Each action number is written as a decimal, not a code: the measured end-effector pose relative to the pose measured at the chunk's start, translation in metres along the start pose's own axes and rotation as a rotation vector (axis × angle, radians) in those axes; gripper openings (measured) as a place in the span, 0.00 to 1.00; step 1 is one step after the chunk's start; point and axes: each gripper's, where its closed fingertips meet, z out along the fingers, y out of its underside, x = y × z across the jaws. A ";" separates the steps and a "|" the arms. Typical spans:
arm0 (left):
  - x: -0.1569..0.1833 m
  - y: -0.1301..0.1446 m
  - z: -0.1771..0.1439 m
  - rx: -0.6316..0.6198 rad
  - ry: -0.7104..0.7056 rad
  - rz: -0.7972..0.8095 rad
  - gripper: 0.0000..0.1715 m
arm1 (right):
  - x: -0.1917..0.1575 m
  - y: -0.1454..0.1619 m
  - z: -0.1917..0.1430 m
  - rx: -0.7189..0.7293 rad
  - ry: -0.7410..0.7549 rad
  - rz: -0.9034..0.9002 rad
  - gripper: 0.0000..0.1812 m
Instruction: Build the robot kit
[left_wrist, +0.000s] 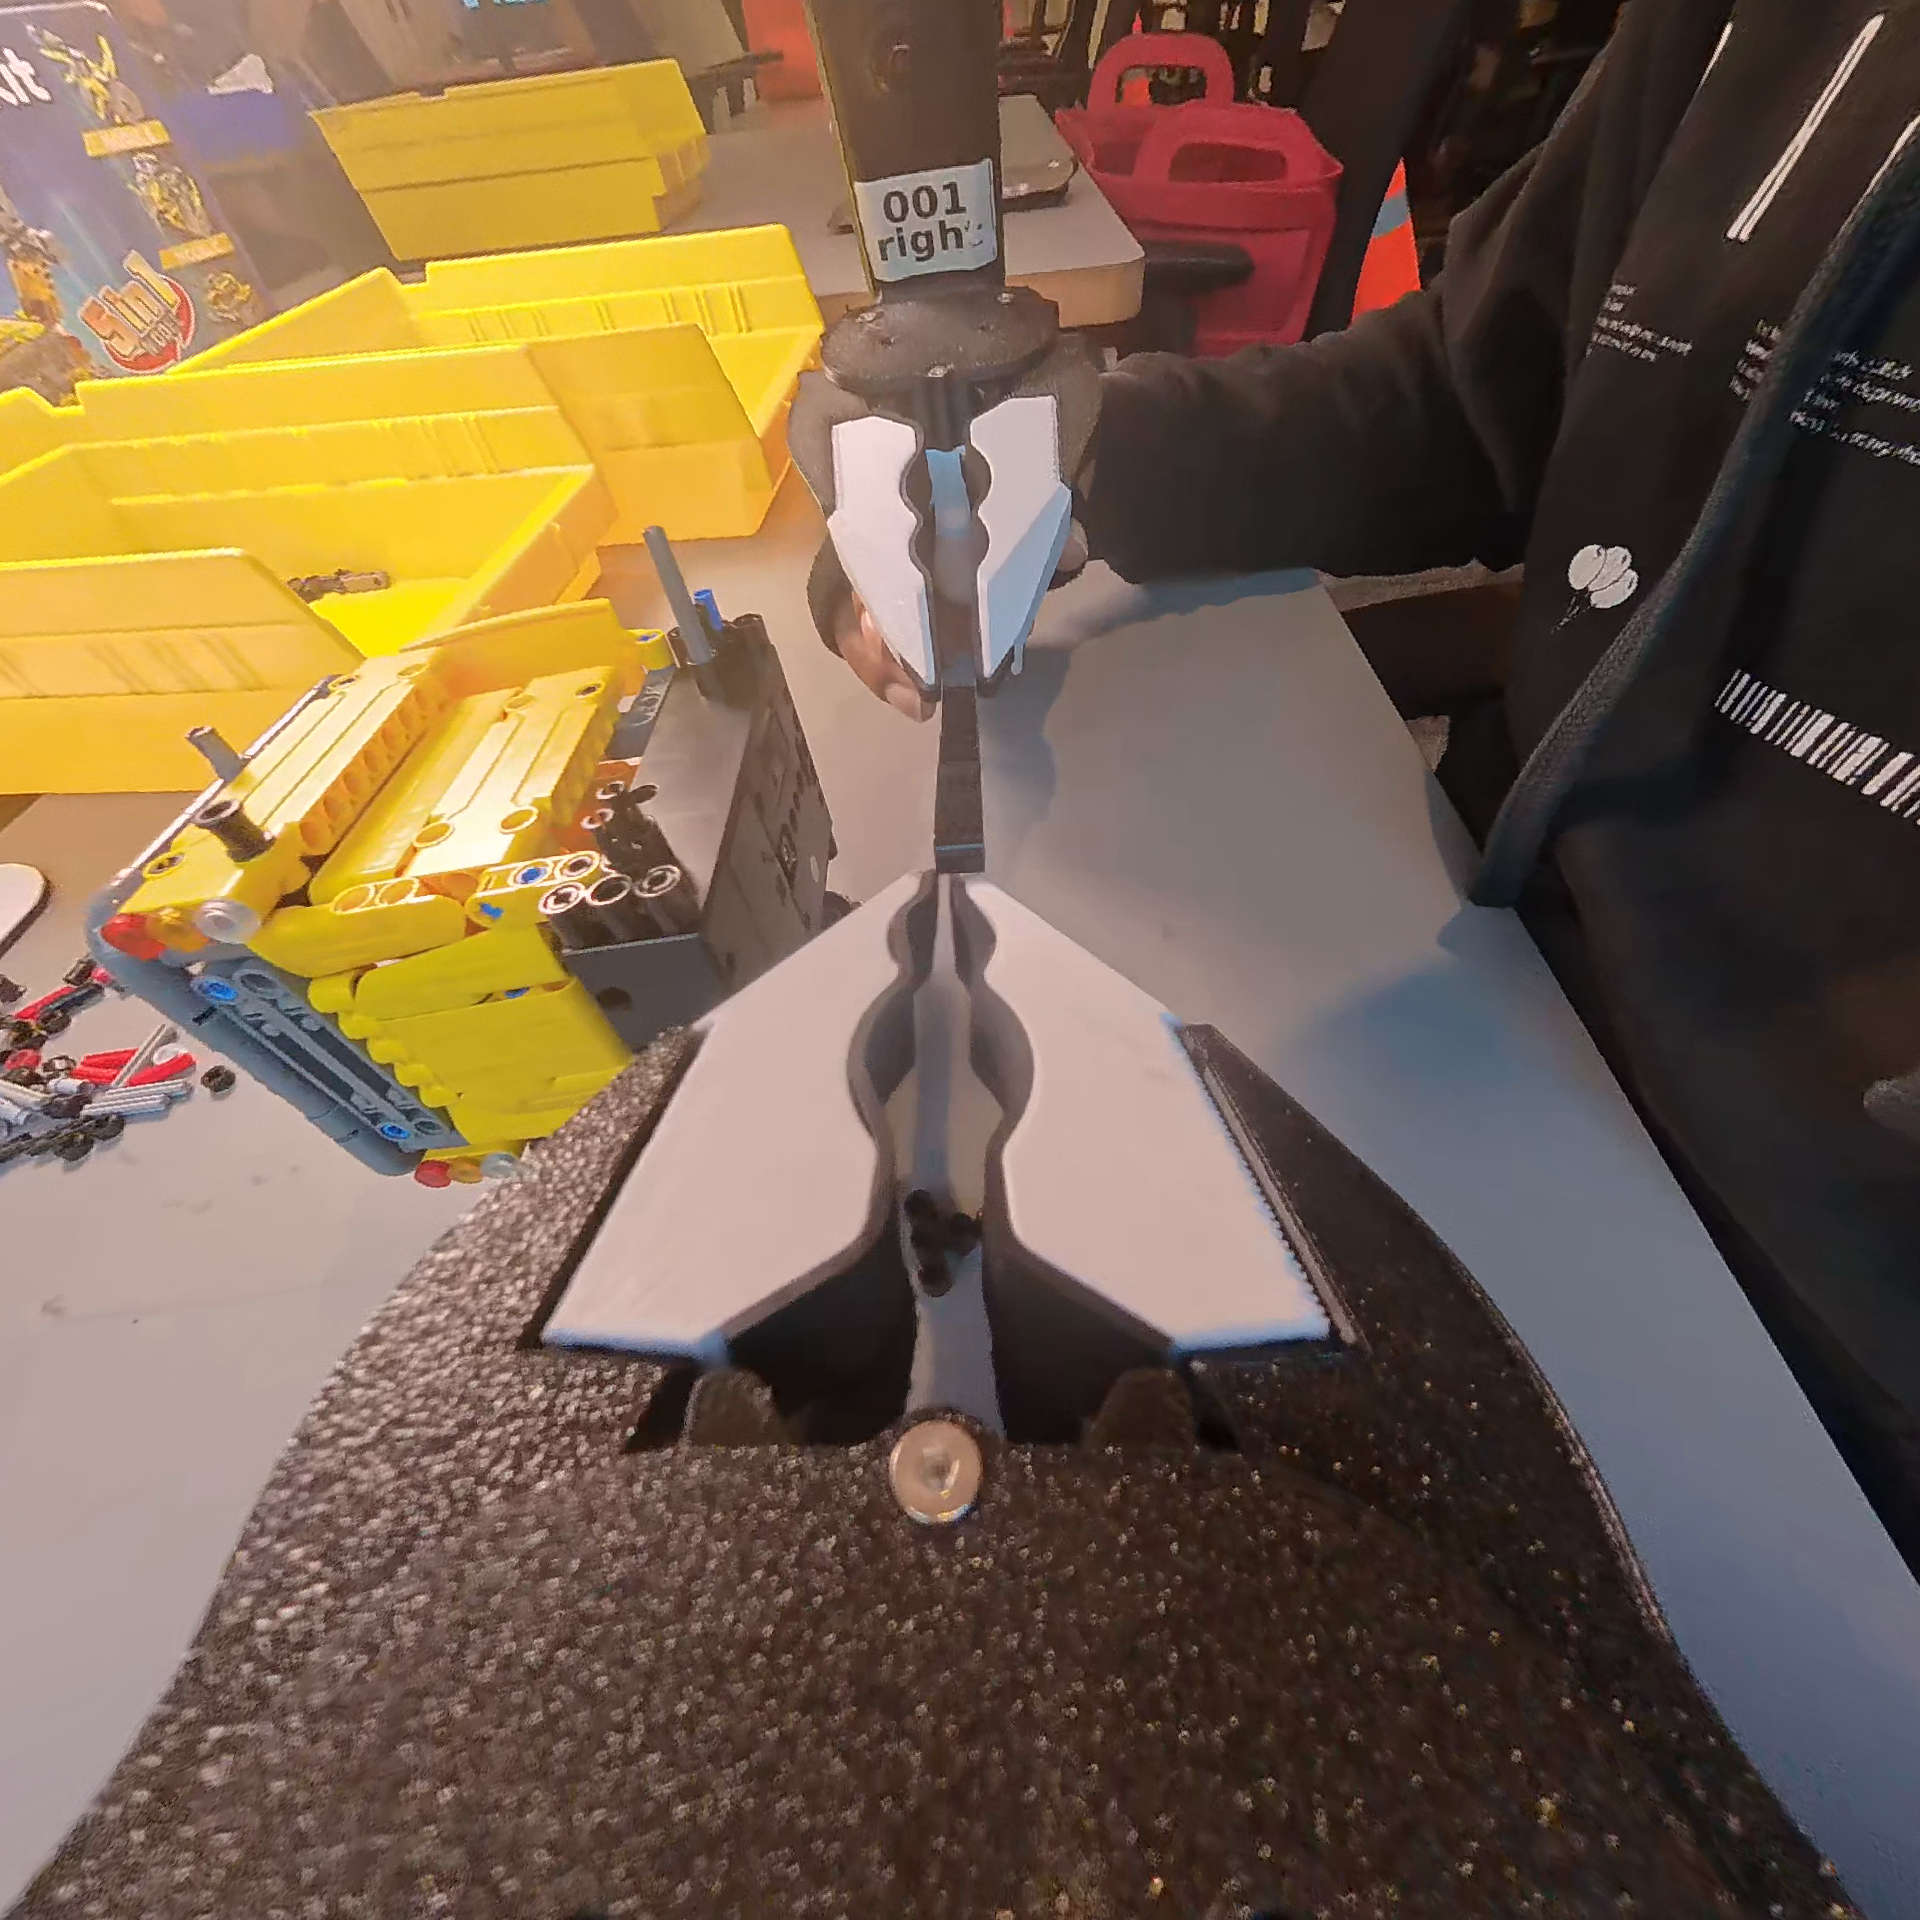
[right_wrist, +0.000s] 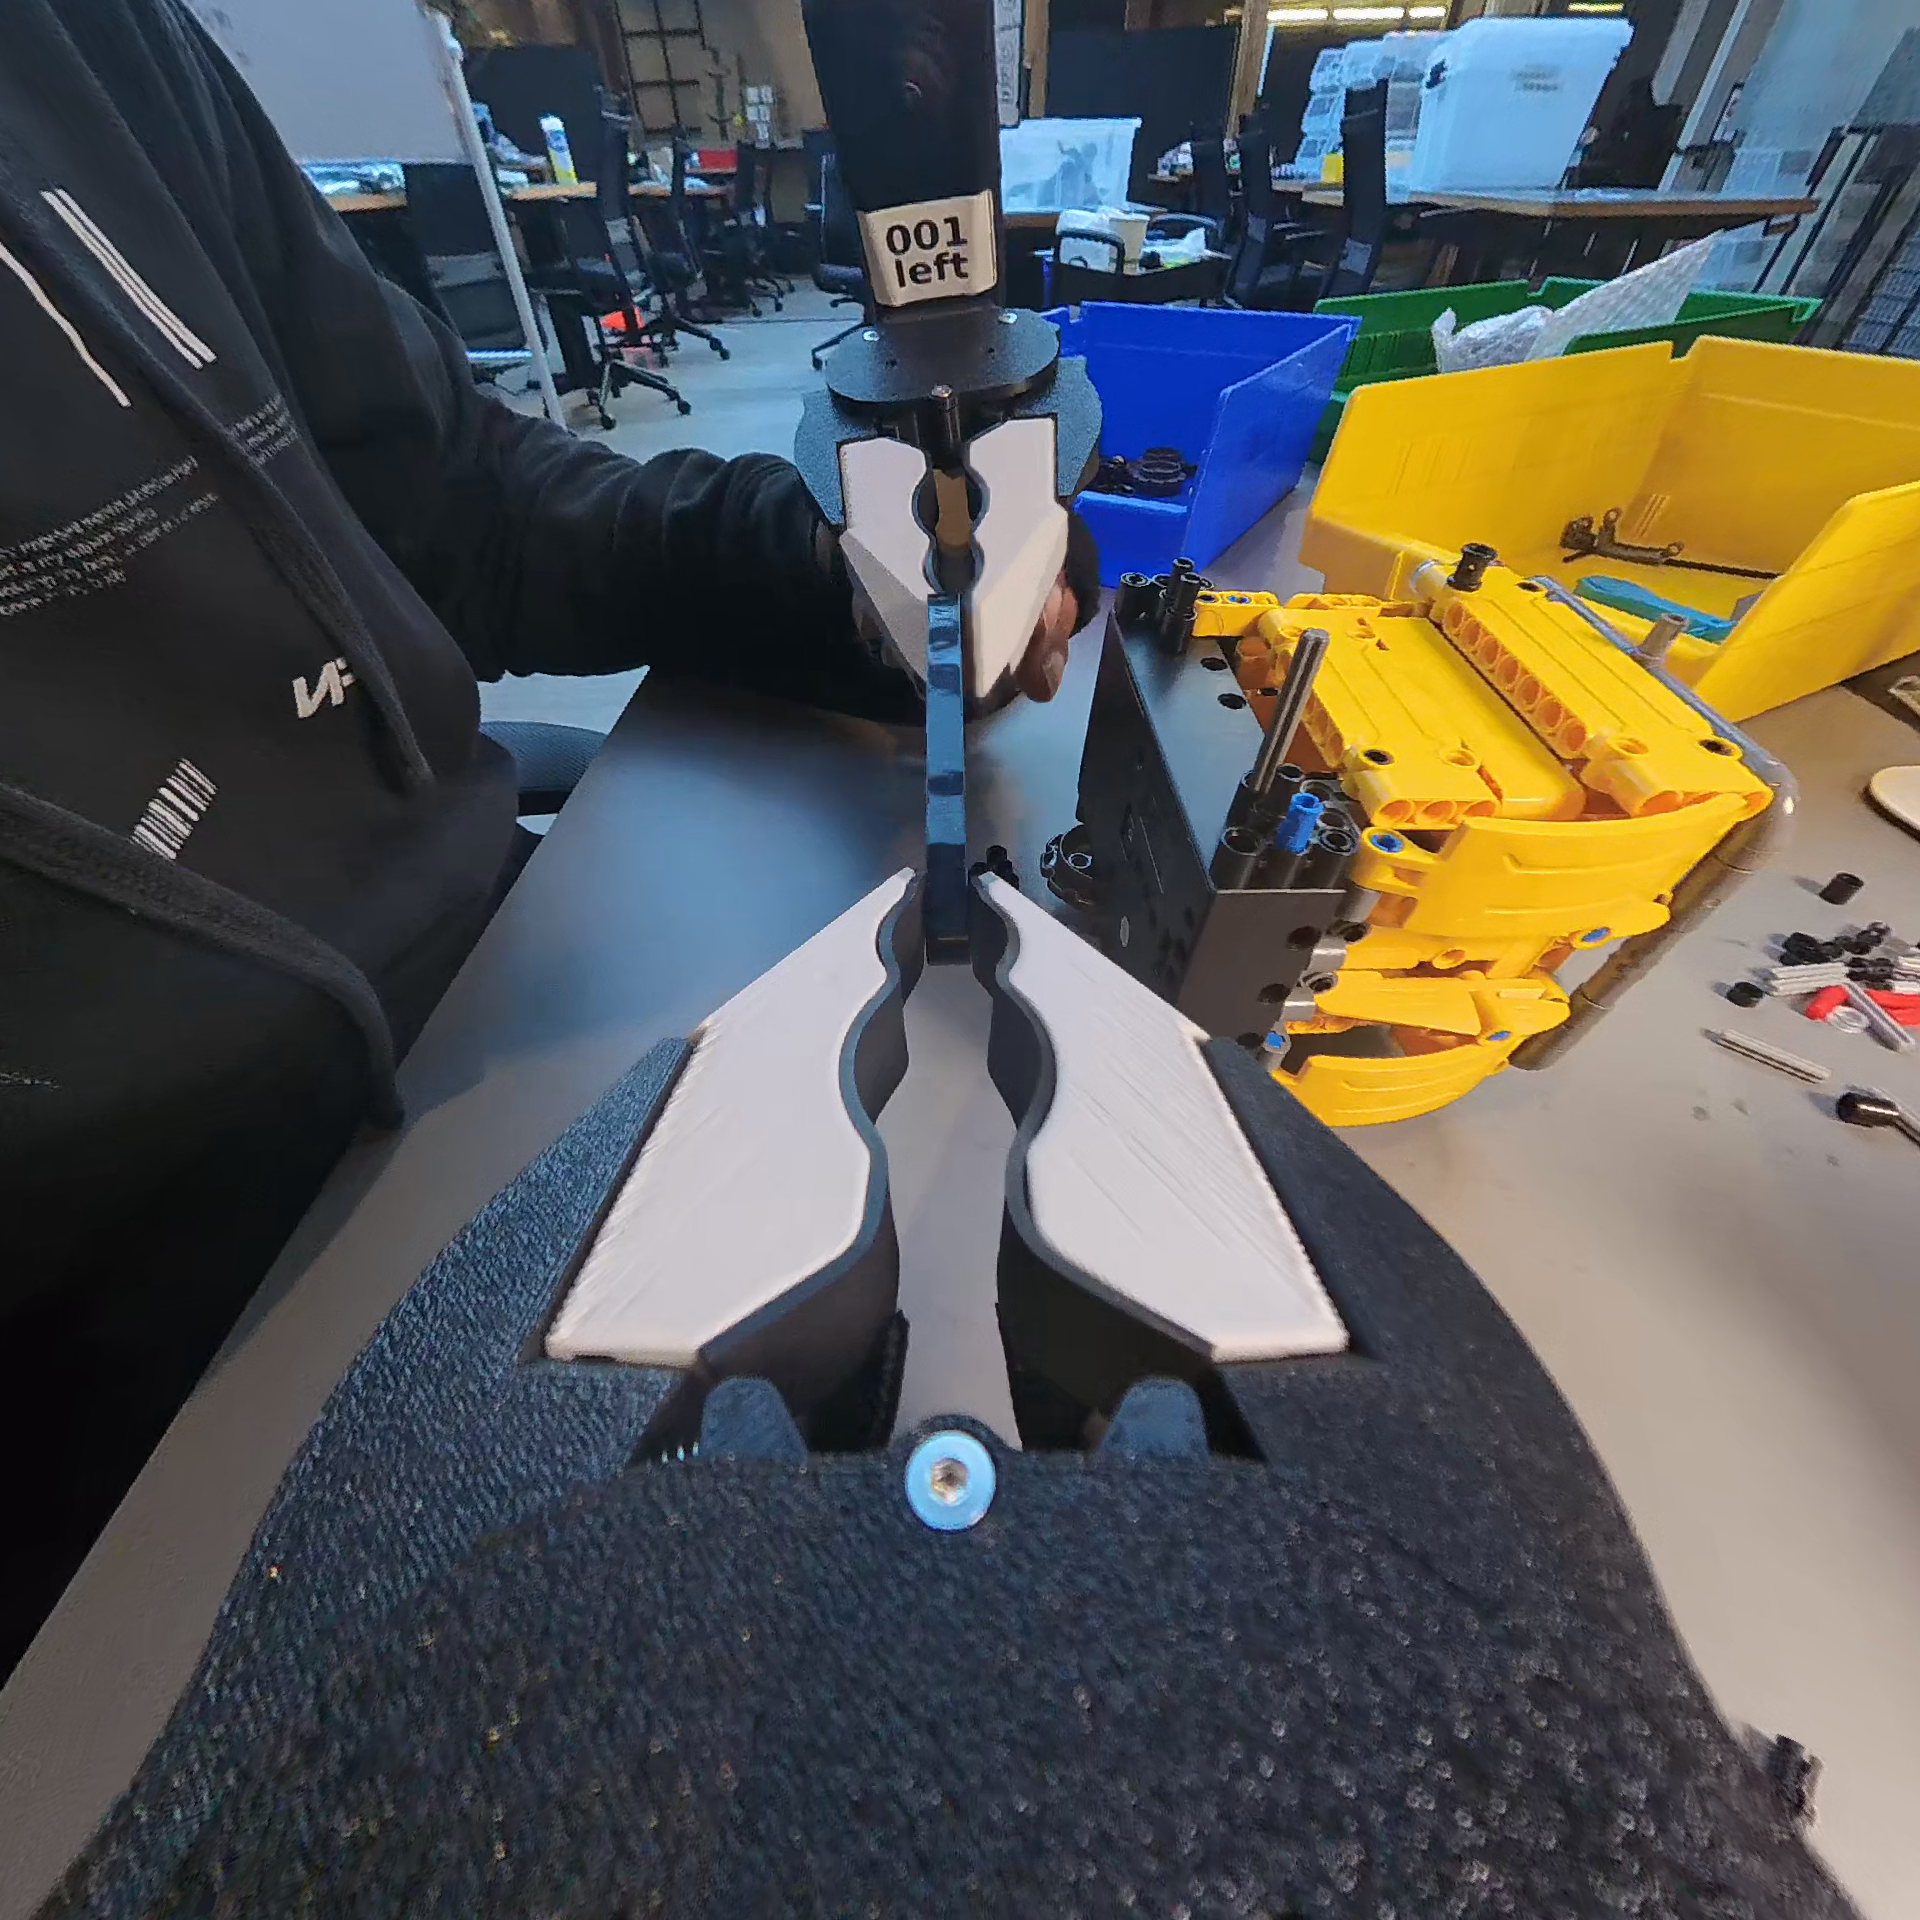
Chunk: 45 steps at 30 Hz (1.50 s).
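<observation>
The left gripper fills the foreground of its own view, its white fingers closed on one end of a slim black beam that bridges the gap to the right gripper, whose fingers are likewise closed on the beam's far end. In the right wrist view the same black beam runs straight from the right gripper up to the left gripper, held above the grey desk and clear of it. Just beside the beam stands a yellow and black brick-built model, resting on the desk with a dark grey block at its near side. Loose small pins and axles, red, black and grey, lie scattered beyond the model. Yellow bins sit behind it, and a blue bin farther back. A person in a black hooded top sits at the desk's edge.
</observation>
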 end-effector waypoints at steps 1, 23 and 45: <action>-0.002 -0.001 -0.001 0.007 -0.011 -0.002 0.05 | 0.001 0.001 -0.001 -0.002 0.003 0.001 0.04; 0.000 -0.010 -0.004 0.061 0.015 -0.042 0.03 | 0.003 0.000 0.000 -0.011 0.055 -0.051 0.06; 0.000 -0.010 0.000 0.053 0.023 -0.037 0.03 | 0.004 -0.007 0.000 -0.005 0.084 -0.119 0.05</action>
